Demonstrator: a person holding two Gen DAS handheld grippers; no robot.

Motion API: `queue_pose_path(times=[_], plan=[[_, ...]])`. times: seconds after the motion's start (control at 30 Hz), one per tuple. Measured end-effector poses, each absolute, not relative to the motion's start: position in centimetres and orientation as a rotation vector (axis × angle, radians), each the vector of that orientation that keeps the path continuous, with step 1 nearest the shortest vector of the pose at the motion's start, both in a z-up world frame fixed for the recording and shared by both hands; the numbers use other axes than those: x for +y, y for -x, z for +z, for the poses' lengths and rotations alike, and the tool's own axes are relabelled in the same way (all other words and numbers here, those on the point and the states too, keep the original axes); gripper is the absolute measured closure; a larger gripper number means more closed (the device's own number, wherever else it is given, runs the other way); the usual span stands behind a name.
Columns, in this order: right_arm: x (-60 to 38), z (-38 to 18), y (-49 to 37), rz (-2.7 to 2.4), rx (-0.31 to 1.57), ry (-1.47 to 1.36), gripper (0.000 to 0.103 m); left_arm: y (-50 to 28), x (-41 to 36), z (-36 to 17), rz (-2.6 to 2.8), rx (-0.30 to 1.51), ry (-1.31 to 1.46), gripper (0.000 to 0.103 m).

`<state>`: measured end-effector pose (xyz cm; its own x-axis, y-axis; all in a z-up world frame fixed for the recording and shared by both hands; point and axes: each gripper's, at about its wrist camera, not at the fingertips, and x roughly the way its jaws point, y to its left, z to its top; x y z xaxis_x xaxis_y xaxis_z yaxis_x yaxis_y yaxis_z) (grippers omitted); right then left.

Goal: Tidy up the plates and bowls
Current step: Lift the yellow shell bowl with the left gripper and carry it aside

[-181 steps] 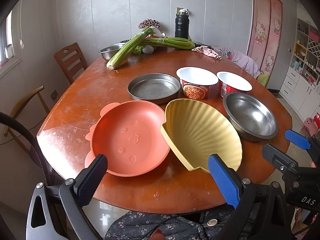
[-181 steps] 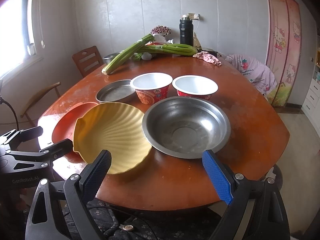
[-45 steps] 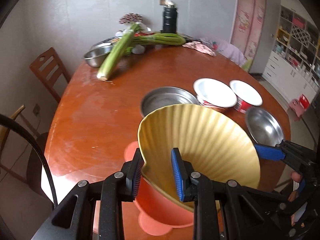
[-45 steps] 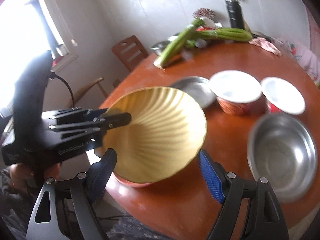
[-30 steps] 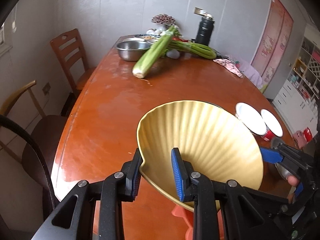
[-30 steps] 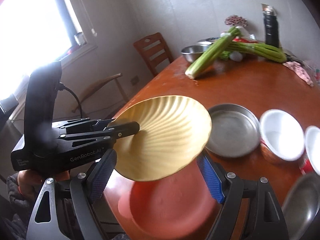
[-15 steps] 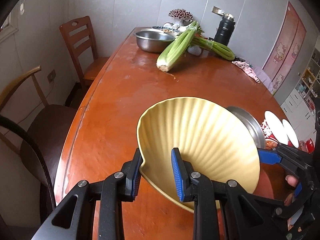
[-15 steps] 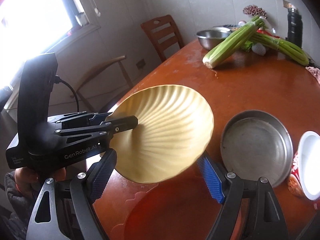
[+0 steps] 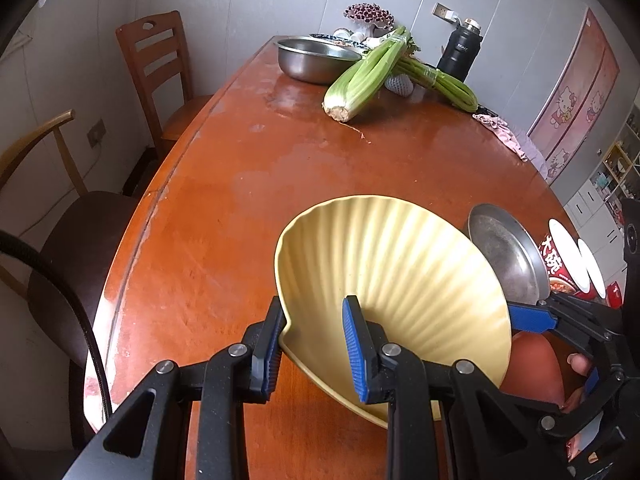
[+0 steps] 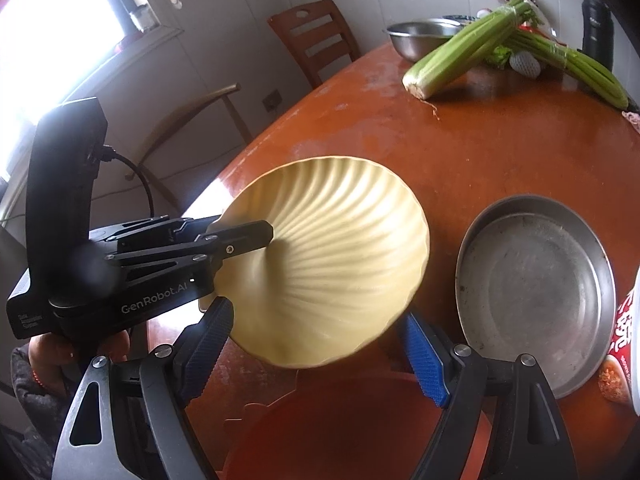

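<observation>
Shell-shaped yellow plate [image 9: 394, 280], ribbed and tilted, held clear above the brown wooden table [image 9: 248, 184]. The left gripper [image 9: 312, 344] is clenched on the plate's narrow hinge end, one pad on each face of the rim; in the right wrist view the same gripper [image 10: 240, 240] enters from the left with its upper finger lying across the plate's ribbed face. The right gripper [image 10: 316, 344] stands spread wide, its blue pads at either side of the plate's lower edge; whether they press on it cannot be told. Below the plate lies an orange-red plate [image 10: 352, 428] with small ear-like lobes on its rim, and just to the right a shallow round steel pan [image 10: 532, 292] rests on the table. Beside the pan stand two instant-noodle cups [image 9: 568, 256], partly cut off at the frame edge. At the far end of the table lie two celery bunches [image 9: 368, 72], a steel bowl [image 9: 312, 58], a black flask [image 9: 458, 56] and a pink cloth [image 9: 500, 132]. Two wooden chairs [image 9: 156, 68] stand along the table's left side.
</observation>
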<state>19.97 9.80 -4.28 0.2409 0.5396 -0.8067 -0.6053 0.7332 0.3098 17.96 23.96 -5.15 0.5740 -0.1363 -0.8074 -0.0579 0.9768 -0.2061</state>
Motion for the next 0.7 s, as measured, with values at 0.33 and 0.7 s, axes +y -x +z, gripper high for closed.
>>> queue_pose_path(times=[0.33, 0.7], plan=[[10.21, -4.25, -19.68, 0.762, 1.062, 0.105, 0.020, -18.14, 24.37, -5.75, -0.037, 0.968, 0.230, 0.075], [9.53, -3.58, -19.74, 0.737, 1.037, 0.093, 0.020, -17.90, 24.29, -6.07, -0.028, 0.977, 0.225, 0.074]])
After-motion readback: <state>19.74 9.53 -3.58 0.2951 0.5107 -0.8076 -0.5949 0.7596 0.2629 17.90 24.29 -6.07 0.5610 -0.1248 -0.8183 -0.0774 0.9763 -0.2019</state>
